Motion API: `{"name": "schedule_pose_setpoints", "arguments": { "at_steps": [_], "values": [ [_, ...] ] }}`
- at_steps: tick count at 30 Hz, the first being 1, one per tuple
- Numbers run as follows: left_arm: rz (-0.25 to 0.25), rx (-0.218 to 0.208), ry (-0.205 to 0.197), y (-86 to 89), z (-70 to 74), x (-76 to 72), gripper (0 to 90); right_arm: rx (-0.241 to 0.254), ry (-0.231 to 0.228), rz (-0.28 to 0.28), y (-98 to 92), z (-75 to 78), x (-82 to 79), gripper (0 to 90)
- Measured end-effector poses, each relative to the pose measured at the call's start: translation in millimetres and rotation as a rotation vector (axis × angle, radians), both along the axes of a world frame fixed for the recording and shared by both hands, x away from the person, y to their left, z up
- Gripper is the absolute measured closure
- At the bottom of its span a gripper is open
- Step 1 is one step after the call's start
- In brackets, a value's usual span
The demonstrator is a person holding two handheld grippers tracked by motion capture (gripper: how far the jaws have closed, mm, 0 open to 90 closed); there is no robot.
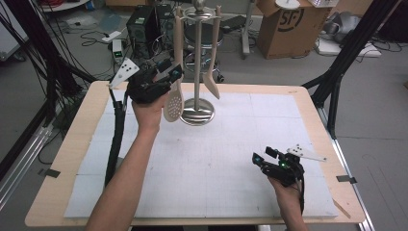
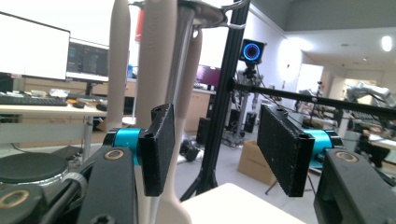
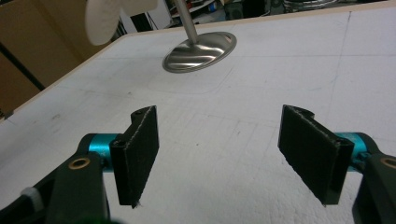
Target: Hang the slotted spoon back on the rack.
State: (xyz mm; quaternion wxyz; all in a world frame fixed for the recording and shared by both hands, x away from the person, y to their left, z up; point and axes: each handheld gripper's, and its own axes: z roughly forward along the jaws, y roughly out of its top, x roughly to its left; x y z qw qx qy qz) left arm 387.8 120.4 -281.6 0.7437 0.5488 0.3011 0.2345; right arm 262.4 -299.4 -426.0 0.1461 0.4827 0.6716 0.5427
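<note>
A metal utensil stand (image 1: 197, 57) rises from a round base (image 1: 197, 115) at the back of the white mat. A pale slotted spoon (image 1: 173, 103) hangs on its left side and a pale spatula (image 1: 211, 82) on its right. My left gripper (image 1: 171, 72) is raised beside the spoon's handle. In the left gripper view it (image 2: 219, 144) is open, the handle (image 2: 156, 60) stands just beyond the left jaw, and no pad presses on it. My right gripper (image 1: 262, 156) hovers low over the mat at the front right. It (image 3: 217, 154) is open and empty, facing the base (image 3: 200, 51).
The white foam mat (image 1: 216, 159) covers a wooden table (image 1: 72, 144). Black frame posts (image 1: 346, 53) stand at the right and left edges. A cardboard box (image 1: 284, 24) and a computer tower (image 1: 142, 26) sit on the floor behind.
</note>
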Motion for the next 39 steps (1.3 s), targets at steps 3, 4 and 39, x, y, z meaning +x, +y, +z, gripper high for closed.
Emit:
{"name": "schedule_pose_setpoints", "arguments": {
  "at_steps": [3, 4, 39],
  "values": [
    [0.016, -0.007, -0.016, -12.5, 5.7, -0.9, 46.9, 0.003, -0.008, -0.006, -0.9, 0.2, -0.2, 28.2],
    [0.022, -0.005, -0.022, -16.6, 7.4, -1.1, 47.0, 0.005, -0.003, -0.003, -1.3, 0.8, -1.2, 28.2],
    [0.017, 0.044, 0.013, -73.0, 11.6, 9.0, 49.1, 0.014, -0.017, -0.009, -5.5, 0.5, -1.6, 28.0]
  ]
}}
